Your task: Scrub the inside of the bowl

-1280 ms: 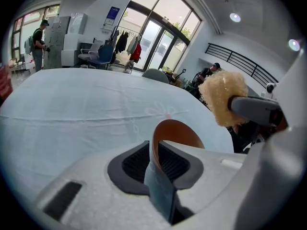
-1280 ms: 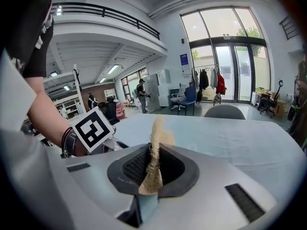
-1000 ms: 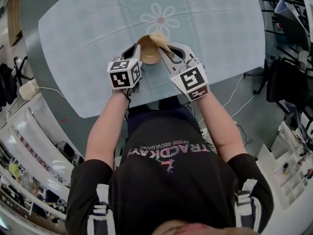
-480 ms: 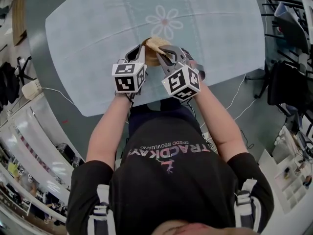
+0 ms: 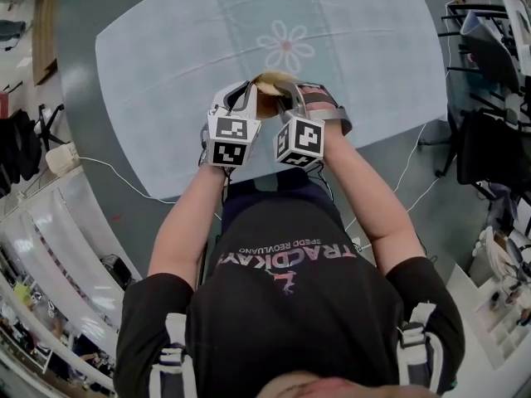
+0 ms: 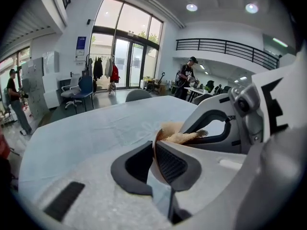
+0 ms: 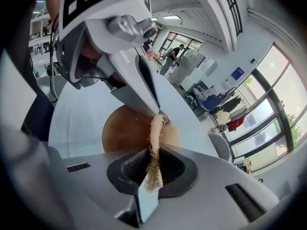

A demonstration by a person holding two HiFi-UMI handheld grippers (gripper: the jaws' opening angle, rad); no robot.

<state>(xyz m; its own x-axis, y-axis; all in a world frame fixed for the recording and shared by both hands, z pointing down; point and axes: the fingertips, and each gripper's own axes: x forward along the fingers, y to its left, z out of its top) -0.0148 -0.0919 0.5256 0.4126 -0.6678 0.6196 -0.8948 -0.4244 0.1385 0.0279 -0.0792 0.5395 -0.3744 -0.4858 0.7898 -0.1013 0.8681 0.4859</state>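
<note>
I find the left gripper (image 6: 154,158) closed down on the rim of the brown bowl (image 7: 125,131), with the thin wall pinched edge-on between its two dark pads and no gap showing. The bowl is tipped on its side, its opening turned toward the right gripper (image 7: 152,172). It sits over the near part of the table (image 5: 166,65), just short of the flower motif (image 5: 286,46) on the pale blue cloth; I cannot tell whether it touches the cloth. The right gripper's jaws are drawn together on a pale fibrous scrubber (image 7: 156,128): a narrow strip is squeezed between the pads, and the free end stands out ahead against the bowl's inner face. In the head view both grippers lie side by side, close together, tips meeting at the bowl
</note>
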